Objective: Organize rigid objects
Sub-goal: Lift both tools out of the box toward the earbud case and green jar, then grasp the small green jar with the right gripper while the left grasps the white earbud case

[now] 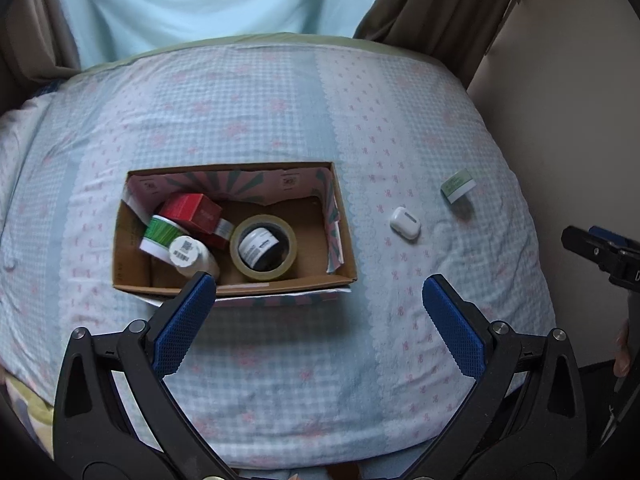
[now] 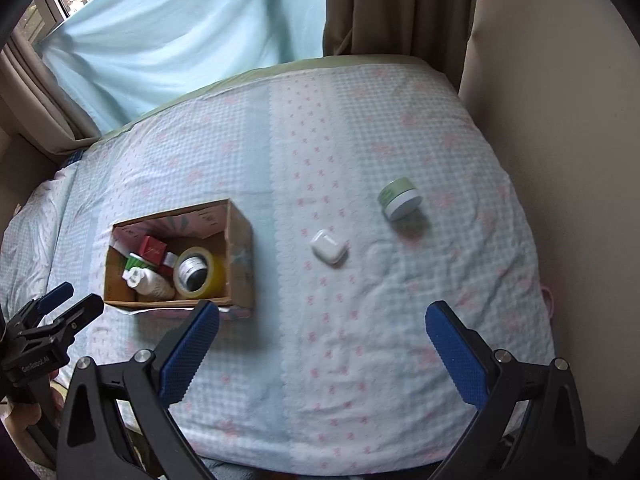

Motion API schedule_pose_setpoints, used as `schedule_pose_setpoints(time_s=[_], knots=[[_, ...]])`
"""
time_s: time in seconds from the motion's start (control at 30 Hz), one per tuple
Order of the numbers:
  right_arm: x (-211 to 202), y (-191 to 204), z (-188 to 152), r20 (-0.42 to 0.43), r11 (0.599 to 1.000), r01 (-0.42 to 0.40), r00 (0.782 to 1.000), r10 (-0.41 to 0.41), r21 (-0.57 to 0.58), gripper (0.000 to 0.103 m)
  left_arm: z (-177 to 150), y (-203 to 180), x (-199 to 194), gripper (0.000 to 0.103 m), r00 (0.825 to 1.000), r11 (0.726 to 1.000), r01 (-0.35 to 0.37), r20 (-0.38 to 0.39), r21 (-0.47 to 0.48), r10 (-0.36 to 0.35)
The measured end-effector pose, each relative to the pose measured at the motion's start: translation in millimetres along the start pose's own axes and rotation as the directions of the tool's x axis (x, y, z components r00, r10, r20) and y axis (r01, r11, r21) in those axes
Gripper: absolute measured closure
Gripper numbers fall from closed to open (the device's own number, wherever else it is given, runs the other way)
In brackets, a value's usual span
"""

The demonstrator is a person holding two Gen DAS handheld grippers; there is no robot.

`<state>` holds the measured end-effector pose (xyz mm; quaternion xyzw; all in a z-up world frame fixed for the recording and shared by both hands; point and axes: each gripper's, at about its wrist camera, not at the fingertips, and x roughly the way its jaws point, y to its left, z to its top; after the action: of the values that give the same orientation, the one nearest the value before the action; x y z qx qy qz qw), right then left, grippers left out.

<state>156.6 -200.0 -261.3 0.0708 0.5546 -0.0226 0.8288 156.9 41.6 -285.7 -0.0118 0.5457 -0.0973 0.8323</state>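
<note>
An open cardboard box sits on the bed. It holds a red box, a green-and-white jar, a white bottle and a tape roll with a dark jar inside it. A white earbud case and a green-lidded jar lie on the bedspread right of the box. My left gripper is open and empty, above the box's near edge. My right gripper is open and empty, nearer than the earbud case.
The bed has a checked blue and pink cover. A pale blue curtain and brown curtains hang beyond it. A wall runs along the bed's right side.
</note>
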Motion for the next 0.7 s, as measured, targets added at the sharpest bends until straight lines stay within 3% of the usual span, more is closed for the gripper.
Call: schedule_pose_setpoints(time_s=[0.13, 0.23, 0.37, 0.57, 0.7], knots=[[28, -46, 26, 0.014, 0.993, 0.046, 0.999, -0.045, -0.107, 0.000, -2, -57, 37, 0.000, 0.999, 0.999, -0.031, -0.018, 0.043, 0.032], [53, -75, 38, 0.042, 0.984, 0.016, 0.999, -0.009, -0.178, 0.000, -1, -96, 72, 0.000, 0.997, 0.993, -0.055, -0.047, 0.106, 0.060], [95, -107, 49, 0.011, 0.977, -0.030, 0.999, 0.033, -0.212, 0.000, 10, -136, 116, 0.000, 0.997, 0.982, -0.028, -0.069, 0.188, 0.041], [156, -129, 65, -0.009, 0.960, -0.062, 0.998, 0.062, -0.272, 0.000, 27, -169, 193, 0.000, 0.990, 0.961, 0.040, -0.142, 0.275, 0.000], [200, -135, 71, -0.024, 0.954, -0.115, 0.993, 0.112, -0.276, 0.000, 30, -176, 245, 0.000, 0.981, 0.945, 0.038, -0.192, 0.325, 0.026]])
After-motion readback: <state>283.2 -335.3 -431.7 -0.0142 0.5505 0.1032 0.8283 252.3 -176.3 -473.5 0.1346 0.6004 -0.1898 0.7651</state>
